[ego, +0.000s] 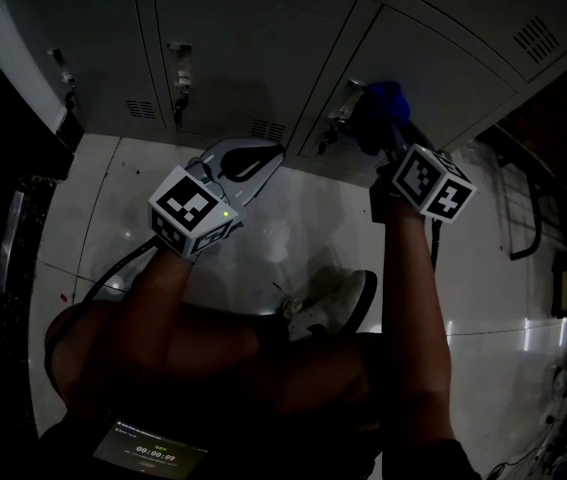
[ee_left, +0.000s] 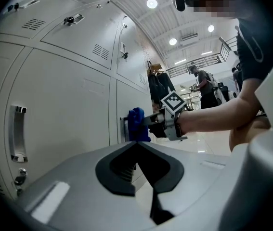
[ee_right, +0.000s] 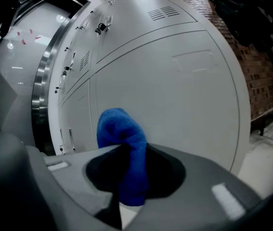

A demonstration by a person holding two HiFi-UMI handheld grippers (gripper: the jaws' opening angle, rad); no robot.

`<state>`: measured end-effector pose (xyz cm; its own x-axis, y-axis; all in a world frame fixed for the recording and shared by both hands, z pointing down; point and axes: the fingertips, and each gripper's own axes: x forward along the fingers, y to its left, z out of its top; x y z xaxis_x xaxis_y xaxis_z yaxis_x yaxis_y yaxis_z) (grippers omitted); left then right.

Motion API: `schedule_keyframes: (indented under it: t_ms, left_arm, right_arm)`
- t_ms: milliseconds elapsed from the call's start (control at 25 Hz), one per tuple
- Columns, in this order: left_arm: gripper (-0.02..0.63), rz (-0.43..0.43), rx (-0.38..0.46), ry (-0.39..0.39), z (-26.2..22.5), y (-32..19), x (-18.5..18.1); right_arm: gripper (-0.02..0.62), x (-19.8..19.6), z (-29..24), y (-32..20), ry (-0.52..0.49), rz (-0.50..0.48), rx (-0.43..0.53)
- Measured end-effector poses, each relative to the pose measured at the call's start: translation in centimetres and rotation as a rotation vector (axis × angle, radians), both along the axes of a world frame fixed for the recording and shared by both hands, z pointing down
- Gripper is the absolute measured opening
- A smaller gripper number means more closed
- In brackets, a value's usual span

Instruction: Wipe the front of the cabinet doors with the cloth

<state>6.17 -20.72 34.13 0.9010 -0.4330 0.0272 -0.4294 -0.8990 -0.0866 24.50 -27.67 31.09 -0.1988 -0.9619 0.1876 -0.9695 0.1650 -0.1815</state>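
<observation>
**Grey cabinet doors (ego: 253, 38), blue cloth (ego: 383, 100) brought up to them**

Head view: the cabinet doors are seen ahead of both grippers, above a pale glossy floor (ego: 293, 228). The right hand-held gripper (ego: 378, 123) is pointed at one door, with the cloth bunched at its tip, just beside a door handle (ego: 335, 120). The left hand-held gripper (ego: 253, 158) is held lower and to the left of it, over the floor and short of the doors.

Left gripper view: the left jaws are seen pressed together, with nothing caught between them. Beyond their tips, the cloth is seen at the door face next to the handle, carried by the right hand-held gripper. Contact between cloth and door cannot be confirmed.

Right gripper view: the right jaws are clenched on the cloth, which is folded over above the jaw tips, with a tail hanging below them. A flat door panel is seen straight ahead of the jaws.
</observation>
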Motion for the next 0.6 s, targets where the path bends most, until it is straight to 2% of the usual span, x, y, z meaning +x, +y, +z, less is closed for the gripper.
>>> schedule_keyframes:
  t_ms: [320, 600]
  left_arm:
    - [0.005, 0.012, 0.001, -0.021, 0.4, 0.6, 0.4]
    - [0.005, 0.016, 0.002, -0.036, 0.8, 0.9, 0.5]
  right_arm:
    - [0.080, 6.7, -0.2, 1.8, 0.014, 0.121, 0.007]
    - [0.080, 9.9, 0.3, 2.6, 0.000, 0.181, -0.017]
